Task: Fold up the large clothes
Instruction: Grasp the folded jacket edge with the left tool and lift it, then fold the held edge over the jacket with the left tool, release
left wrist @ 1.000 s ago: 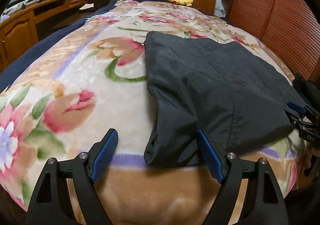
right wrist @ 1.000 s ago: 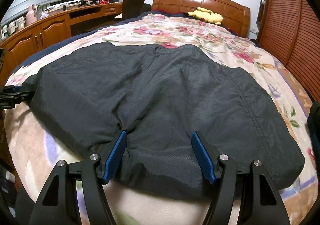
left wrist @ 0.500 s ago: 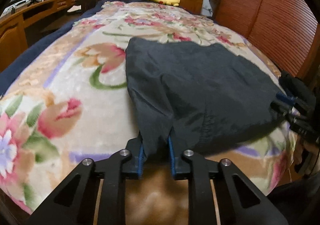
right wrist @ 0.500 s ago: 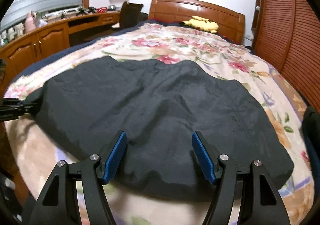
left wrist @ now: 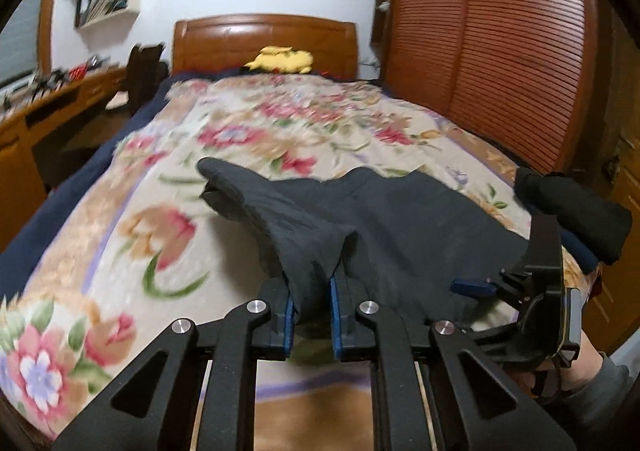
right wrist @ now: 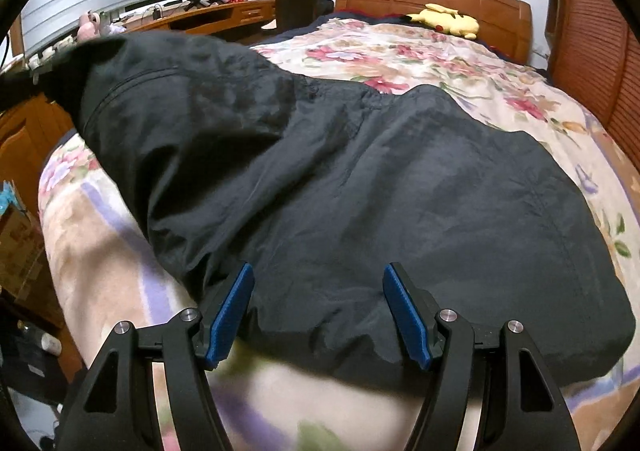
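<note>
Two grippers work the dark grey nylon garment [right wrist: 400, 187] spread on the floral blanket [left wrist: 120, 251]: left gripper [left wrist: 311, 311] closing, clamped on its raised corner, right gripper [right wrist: 316, 315] spread wide, holding nothing, so carry the corner across smoothly, keeping the cloth taut.

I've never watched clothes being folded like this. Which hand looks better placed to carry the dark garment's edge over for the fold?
Left, probably. The left tool is closing with the dark garment pinched between its pads, that corner raised off the floral blanket. The right tool stands open over the hem, gripping nothing.
</note>
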Demonstrator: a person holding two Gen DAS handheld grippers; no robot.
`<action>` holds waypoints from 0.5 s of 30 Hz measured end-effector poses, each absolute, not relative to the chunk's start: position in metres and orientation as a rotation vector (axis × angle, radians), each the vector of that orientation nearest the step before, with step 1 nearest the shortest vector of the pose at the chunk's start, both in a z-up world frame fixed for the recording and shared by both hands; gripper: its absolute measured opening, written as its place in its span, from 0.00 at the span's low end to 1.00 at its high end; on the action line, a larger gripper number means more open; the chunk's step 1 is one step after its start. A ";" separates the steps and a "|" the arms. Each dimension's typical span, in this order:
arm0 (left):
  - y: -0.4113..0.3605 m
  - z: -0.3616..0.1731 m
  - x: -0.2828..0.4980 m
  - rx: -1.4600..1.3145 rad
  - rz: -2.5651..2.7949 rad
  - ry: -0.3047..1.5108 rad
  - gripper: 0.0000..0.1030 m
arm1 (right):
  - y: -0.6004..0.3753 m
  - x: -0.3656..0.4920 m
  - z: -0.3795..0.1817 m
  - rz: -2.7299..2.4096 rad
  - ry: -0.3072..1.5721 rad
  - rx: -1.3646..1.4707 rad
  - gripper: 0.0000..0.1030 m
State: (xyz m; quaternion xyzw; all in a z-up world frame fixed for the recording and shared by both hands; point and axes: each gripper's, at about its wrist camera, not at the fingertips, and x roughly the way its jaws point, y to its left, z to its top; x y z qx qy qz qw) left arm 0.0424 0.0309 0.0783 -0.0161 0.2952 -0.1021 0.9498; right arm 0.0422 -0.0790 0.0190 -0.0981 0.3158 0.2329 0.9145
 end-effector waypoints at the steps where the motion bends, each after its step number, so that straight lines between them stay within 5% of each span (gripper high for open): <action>1: 0.023 0.082 0.045 -0.019 -0.215 0.596 0.13 | -0.084 0.040 0.021 0.480 0.648 -0.198 0.68; 15: -0.103 0.105 0.076 0.094 -0.347 0.586 0.11 | -0.203 0.021 0.032 0.280 0.586 -0.098 0.65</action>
